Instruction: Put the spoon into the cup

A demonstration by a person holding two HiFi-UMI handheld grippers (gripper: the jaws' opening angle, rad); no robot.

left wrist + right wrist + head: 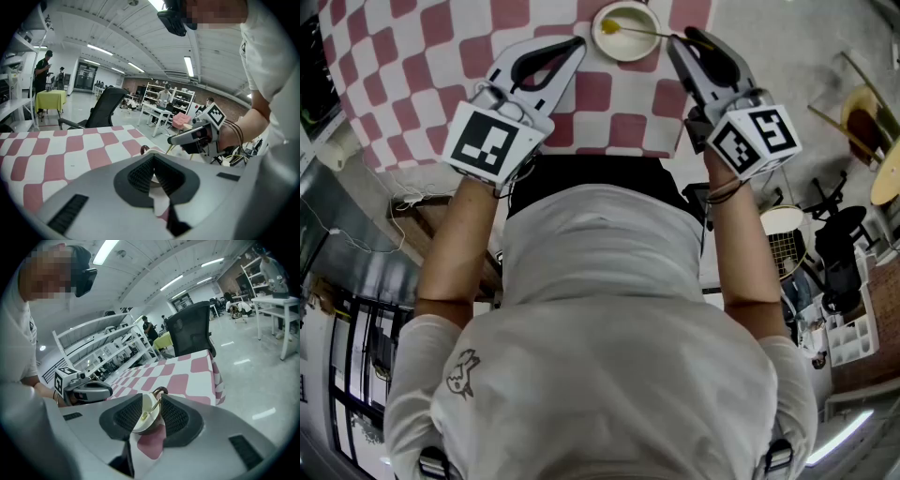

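Observation:
A cream cup [625,37] stands on the red-and-white checked tablecloth [609,122]. The spoon [630,29] lies with its yellow bowl inside the cup. Its thin handle sticks out over the rim toward my right gripper [678,36]. That gripper is narrowly open, and the handle's end lies at one fingertip. In the right gripper view the cup [140,420] and the spoon [151,409] show in the gap of the right gripper [152,397]. My left gripper [581,43] hovers left of the cup, tips together and empty. The left gripper view shows the left gripper [152,159] and the cup's brown handle [144,149].
The cloth's edge [216,380] drops off just beyond the cup, with bare floor past it. A black office chair [192,331] stands at the table's far end. White shelves [108,345], other tables and people are farther off in the room.

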